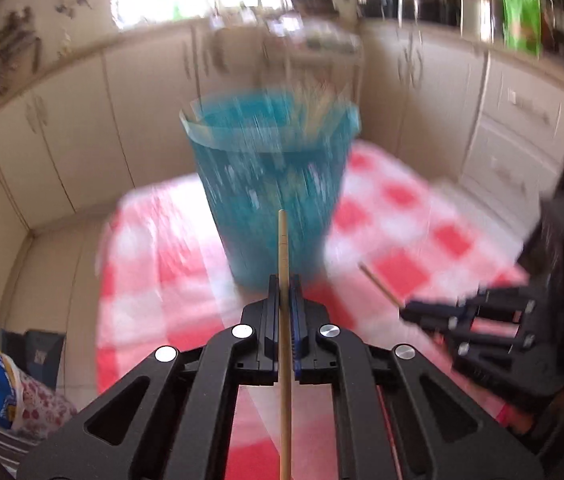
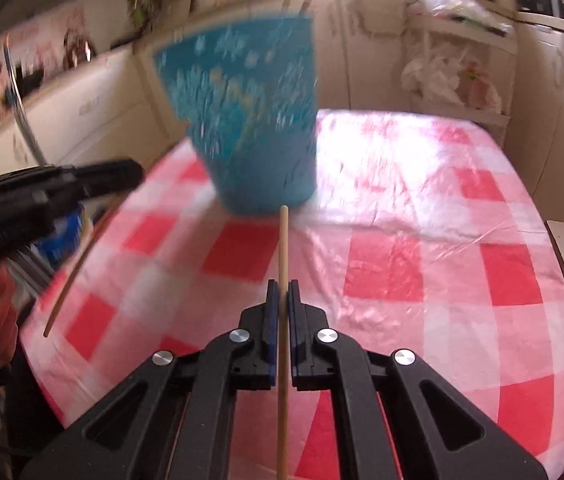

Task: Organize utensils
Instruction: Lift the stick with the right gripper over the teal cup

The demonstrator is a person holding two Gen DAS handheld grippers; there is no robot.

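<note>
Chopsticks: we held two wooden sticks, one per claw; the left chopstick (image 1: 284, 300) ran up the centre of the left wrist view and the right chopstick (image 2: 282, 304) up the centre of the right wrist view.
Left gripper (image 1: 284, 286): its jaws were clenched on the left chopstick, whose tip reached up in front of the holder's lower wall; in the right wrist view we saw this claw at centre left (image 2: 122, 174), its stick slanting down toward lower left.
Right gripper (image 2: 282, 290): its jaws were clenched on the right chopstick; in the left wrist view we saw it at lower right (image 1: 405, 310), a short length of stick jutting toward upper left.
Holder: we noted a blue perforated cup (image 1: 270, 184), blurred, standing upright on the cloth at upper centre of both views, pale sticks showing at its rim.
Surface: we worked above a red-and-white checked tablecloth (image 2: 421, 264).
Background: we saw cream cabinets (image 1: 82, 128) behind the table.
</note>
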